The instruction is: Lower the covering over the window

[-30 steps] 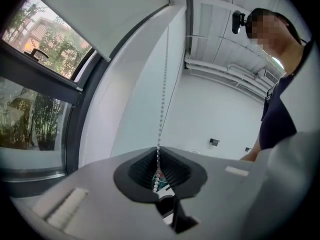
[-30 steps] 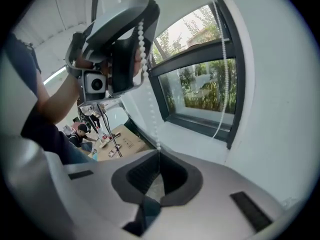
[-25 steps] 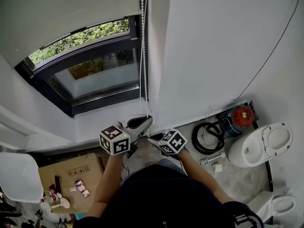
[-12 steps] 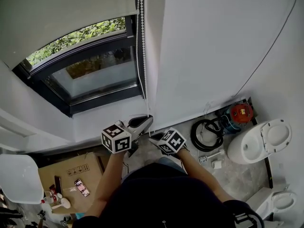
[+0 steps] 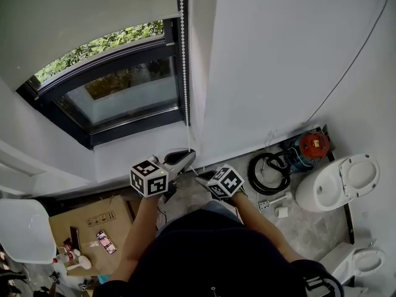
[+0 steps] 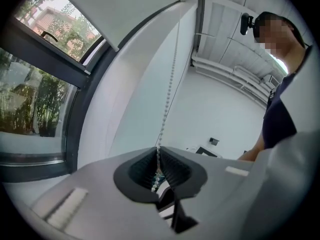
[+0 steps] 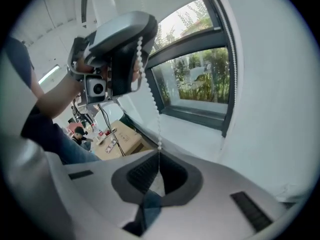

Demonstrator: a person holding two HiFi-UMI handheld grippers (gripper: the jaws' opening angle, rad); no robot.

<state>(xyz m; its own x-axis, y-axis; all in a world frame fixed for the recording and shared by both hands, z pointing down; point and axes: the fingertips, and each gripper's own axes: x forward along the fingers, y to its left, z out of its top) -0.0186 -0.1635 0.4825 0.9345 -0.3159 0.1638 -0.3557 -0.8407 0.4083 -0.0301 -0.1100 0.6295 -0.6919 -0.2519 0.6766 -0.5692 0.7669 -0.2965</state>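
Observation:
A white roller blind (image 5: pixel 80 23) covers the upper part of the dark-framed window (image 5: pixel 124 94). Its white bead chain (image 5: pixel 183 73) hangs down the window's right edge to my grippers. My left gripper (image 5: pixel 189 154) is shut on the chain just below the sill. In the left gripper view the beads run up from between the ribbed pads (image 6: pixel 172 166) of that gripper (image 6: pixel 159 153). My right gripper (image 5: pixel 199 178) sits just below and right of it. In the right gripper view this gripper (image 7: pixel 160 155) is shut on the bead chain (image 7: pixel 150 96), which stretches up to the left gripper (image 7: pixel 120 49).
A white wall (image 5: pixel 278 60) stands right of the window. On the floor lie a black hose coil (image 5: pixel 269 175), a red and blue machine (image 5: pixel 311 148) and a toilet (image 5: pixel 337 190) at the right. A cardboard box (image 5: pixel 93 224) and a white chair (image 5: pixel 25 231) are at the left.
Both grippers stay clamped on the chain at about the same spot. The head view has shifted a little, and the chain shows slightly further left.

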